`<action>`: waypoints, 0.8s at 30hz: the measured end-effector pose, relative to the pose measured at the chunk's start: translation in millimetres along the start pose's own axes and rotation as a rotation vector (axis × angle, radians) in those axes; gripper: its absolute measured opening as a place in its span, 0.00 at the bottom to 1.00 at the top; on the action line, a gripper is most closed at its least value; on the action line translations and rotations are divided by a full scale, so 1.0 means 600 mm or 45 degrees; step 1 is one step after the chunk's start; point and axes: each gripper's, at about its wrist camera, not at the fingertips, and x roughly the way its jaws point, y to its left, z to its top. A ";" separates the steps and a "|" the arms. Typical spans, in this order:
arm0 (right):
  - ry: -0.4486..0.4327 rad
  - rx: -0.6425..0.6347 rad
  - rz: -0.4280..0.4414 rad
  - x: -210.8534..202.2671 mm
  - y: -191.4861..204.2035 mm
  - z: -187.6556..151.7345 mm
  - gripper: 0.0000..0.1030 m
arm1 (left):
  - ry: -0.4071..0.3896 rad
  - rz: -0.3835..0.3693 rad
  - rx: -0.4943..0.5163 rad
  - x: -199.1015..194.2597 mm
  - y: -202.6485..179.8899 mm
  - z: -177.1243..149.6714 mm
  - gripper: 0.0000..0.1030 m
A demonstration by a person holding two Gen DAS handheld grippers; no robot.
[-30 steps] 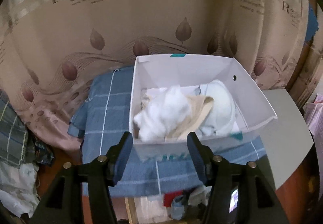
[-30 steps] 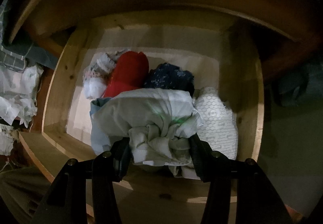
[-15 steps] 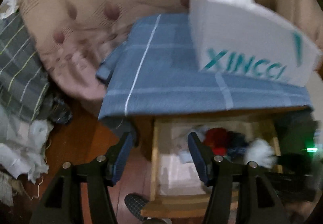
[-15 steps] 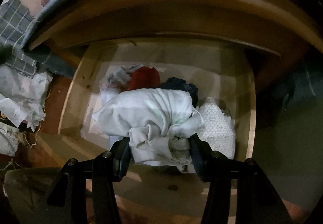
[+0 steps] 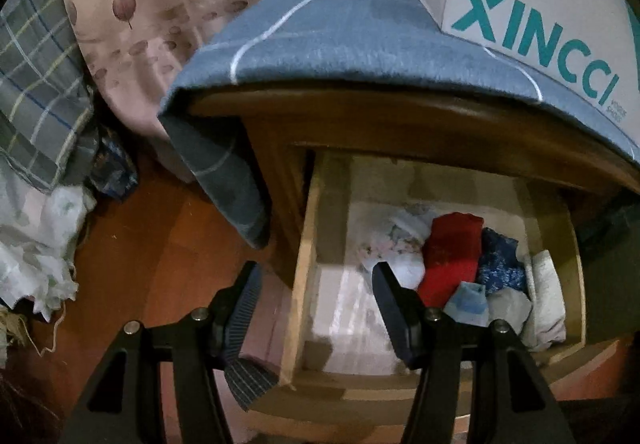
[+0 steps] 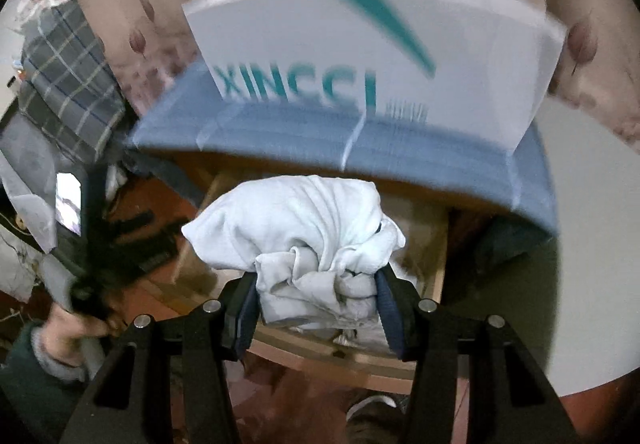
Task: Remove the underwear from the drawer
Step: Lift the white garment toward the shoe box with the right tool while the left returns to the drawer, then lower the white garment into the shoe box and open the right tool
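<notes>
1. Right wrist view: one bundle of pale underwear (image 6: 304, 240) sits between the two fingers of the right claw (image 6: 316, 308), which is clamped on the bundle's crumpled lower end.
2. The bundle bulges out ahead of the fingertips; its long axis runs across the claw, left to right in the picture, and the smoother rounded end faces away from the camera.
3. It hangs above the open wooden drawer (image 6: 436, 276), in front of the desk edge, clear of the drawer's contents.
4. One white box (image 6: 360, 55) printed with teal letters stands on the one blue checked cloth (image 6: 280, 131) covering the desk; a white item pokes above its rim.
5. Left wrist view: the left claw (image 5: 316, 284) is parted about halfway with nothing between its fingers, poised over the drawer's left wall (image 5: 300, 284).
6. Inside the drawer (image 5: 340, 332) lie about six rolled pieces, clustered at the right: one red roll (image 5: 452, 256), one dark blue patterned roll (image 5: 500, 264), and several pale ones.
7. One person's hand (image 6: 76, 324) shows at lower left, holding the other device.
</notes>
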 end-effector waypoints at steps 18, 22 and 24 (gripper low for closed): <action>-0.183 0.033 -0.233 -0.083 -0.068 0.265 0.48 | 0.016 -0.016 -0.083 0.004 0.029 0.004 0.57; -0.081 0.007 -0.294 -0.032 -0.084 0.285 0.49 | 0.033 -0.013 -0.075 0.008 0.030 0.004 0.57; -0.050 -0.003 -0.324 -0.014 -0.095 0.287 0.49 | 0.038 -0.020 -0.076 0.010 0.029 0.005 0.57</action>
